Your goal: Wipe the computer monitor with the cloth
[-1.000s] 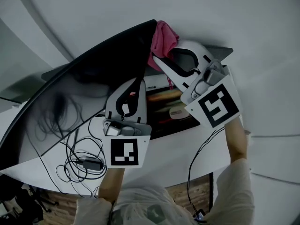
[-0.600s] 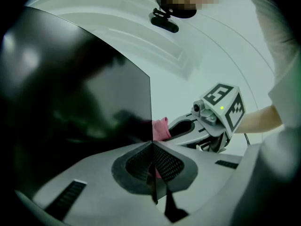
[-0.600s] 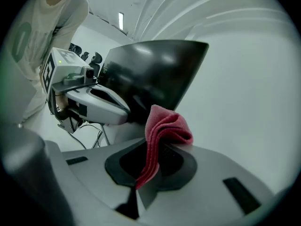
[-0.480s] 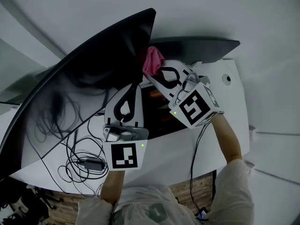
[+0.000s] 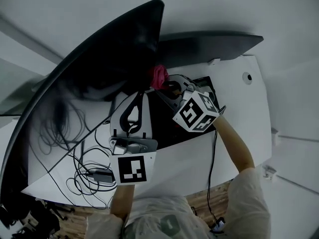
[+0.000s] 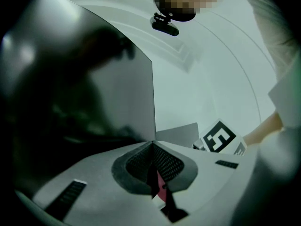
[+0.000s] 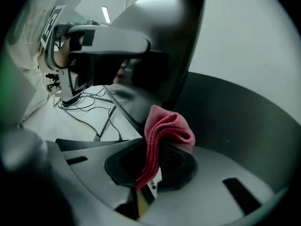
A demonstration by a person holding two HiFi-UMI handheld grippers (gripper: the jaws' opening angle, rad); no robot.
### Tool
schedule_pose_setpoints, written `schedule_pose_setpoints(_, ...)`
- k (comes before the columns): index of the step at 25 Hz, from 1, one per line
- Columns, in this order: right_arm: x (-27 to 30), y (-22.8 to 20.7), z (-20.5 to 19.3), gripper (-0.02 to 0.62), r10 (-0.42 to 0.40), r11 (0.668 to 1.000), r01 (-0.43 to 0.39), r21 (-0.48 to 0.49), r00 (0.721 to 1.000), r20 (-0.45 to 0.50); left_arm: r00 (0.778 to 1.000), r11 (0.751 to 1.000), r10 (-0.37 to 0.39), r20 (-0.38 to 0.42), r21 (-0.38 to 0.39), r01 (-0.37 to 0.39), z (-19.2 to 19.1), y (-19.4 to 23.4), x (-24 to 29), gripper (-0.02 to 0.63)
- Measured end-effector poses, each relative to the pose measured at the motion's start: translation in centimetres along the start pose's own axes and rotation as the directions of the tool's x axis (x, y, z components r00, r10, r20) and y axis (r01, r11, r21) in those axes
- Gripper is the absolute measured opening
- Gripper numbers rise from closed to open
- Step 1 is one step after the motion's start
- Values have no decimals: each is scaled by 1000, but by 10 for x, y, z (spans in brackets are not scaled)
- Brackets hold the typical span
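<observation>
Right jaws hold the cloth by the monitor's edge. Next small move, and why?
Probably nudge the right gripper toward the monitor until the cloth presses flat on it. Its jaws are shut on the cloth, whose folded tip sits by the monitor's edge, seemingly short of contact.

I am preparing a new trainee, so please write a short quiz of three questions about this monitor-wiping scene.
1. Which gripper holds the pink cloth?
2. True or false: the left gripper has its jaws wide apart.
3. The loose cables lie: A) on the desk, left of the left gripper; B) on top of the monitor; C) on the floor.
Key: 1 the right gripper; 2 false, they are together; 3 A.
</observation>
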State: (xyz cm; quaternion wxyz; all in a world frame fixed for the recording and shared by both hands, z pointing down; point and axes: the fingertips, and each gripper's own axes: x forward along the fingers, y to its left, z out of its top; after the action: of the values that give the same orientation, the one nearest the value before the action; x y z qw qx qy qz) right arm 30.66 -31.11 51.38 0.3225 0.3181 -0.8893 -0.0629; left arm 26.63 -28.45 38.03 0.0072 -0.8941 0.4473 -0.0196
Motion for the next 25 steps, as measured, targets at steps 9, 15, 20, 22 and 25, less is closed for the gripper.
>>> schedule_pose_setpoints(9,16,5,-19,51,18,996,-18,90,1000,2,1000,1000,4,-13,8,-4,-10,5,0,14)
schedule_pose_setpoints(15,22,8,-23,51,1,998,0,66,1000,-26,1000,1000,14,-4,3,-14,-7,8,-7,14)
schedule_pose_setpoints(20,11,-10,-29,51,-140,981,144,128,989,-43,998,999,46,41,11,-47,16,20,-20,14)
schedule_pose_setpoints(22,-6,-21,-29,51,-256,946,261,191,965,-51,996,998,59,59,12,-60,28,24,-31,14)
schedule_pose_setpoints(25,-41,-25,3,51,-411,871,389,298,912,9,992,997,80,99,11,-82,48,30,-51,14)
